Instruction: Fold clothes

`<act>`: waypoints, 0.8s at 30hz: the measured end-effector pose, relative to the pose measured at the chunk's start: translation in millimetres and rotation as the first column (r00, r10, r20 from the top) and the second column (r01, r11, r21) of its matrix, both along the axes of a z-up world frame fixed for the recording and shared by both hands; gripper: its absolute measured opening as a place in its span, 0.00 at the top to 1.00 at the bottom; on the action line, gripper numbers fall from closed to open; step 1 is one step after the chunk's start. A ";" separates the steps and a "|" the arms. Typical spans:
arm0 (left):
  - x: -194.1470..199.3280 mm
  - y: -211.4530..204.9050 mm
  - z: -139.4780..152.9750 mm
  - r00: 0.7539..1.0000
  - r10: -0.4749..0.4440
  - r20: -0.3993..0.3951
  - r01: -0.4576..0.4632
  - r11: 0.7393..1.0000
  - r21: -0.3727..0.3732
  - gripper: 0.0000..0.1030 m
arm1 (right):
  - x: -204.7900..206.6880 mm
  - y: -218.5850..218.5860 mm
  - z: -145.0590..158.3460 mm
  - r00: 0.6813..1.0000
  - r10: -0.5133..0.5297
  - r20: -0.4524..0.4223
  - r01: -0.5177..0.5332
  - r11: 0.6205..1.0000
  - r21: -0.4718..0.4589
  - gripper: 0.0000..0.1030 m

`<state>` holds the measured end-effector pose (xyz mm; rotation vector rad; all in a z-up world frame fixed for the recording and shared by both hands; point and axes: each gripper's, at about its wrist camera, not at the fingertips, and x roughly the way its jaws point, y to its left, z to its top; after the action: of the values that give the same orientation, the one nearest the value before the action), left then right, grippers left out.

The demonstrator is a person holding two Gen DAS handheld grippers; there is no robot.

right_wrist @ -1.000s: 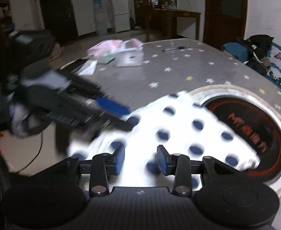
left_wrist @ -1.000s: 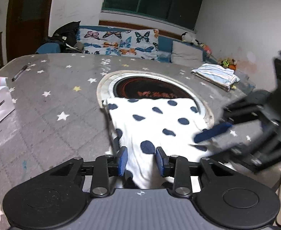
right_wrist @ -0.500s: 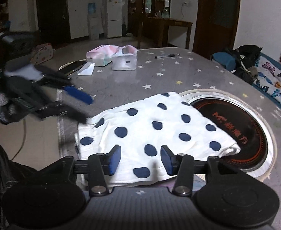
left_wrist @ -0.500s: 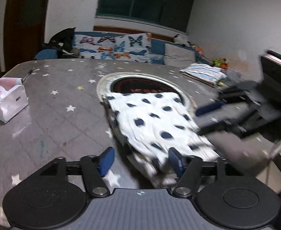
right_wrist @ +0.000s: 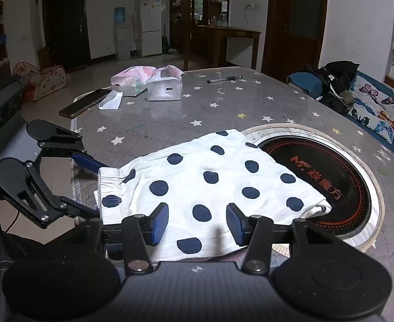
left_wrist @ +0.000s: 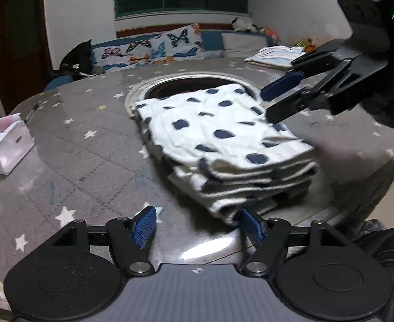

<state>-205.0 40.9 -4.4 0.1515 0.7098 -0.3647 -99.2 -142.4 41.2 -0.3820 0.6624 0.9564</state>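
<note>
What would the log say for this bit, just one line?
phase: fold done, grippers off | polka-dot garment: folded, partly over round inset | left gripper: open | right gripper: open

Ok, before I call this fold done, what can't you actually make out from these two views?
- Underside of the polka-dot garment: hidden by its own layers in both views.
- Its near edge, right wrist view: covered by the right tool body.
- Part of the round burner: the cloth lies over it.
- Folded clothes at the far table edge, left wrist view: too small to identify.

Dim room, fisheye-warped, slight blur.
</note>
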 end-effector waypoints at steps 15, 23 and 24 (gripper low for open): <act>56.3 53.6 -3.4 0.981 0.193 -0.002 -0.193 0.981 -0.018 0.30 | -21.2 28.0 -2.7 0.990 0.131 0.061 -0.127 0.990 -0.068 0.53; 91.2 67.4 -1.4 0.971 0.236 -0.020 -0.237 0.971 -0.032 0.30 | -45.5 70.1 -20.5 0.926 0.307 0.219 -0.250 0.935 -0.251 0.52; 91.7 69.3 -0.8 0.970 0.241 -0.026 -0.242 0.970 -0.038 0.30 | -48.1 75.3 -23.3 0.914 0.326 0.240 -0.259 0.927 -0.271 0.52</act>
<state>-113.3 110.2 -5.3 0.0214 0.7317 -0.1476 -147.3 -67.1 18.0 -0.8316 0.4622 1.0868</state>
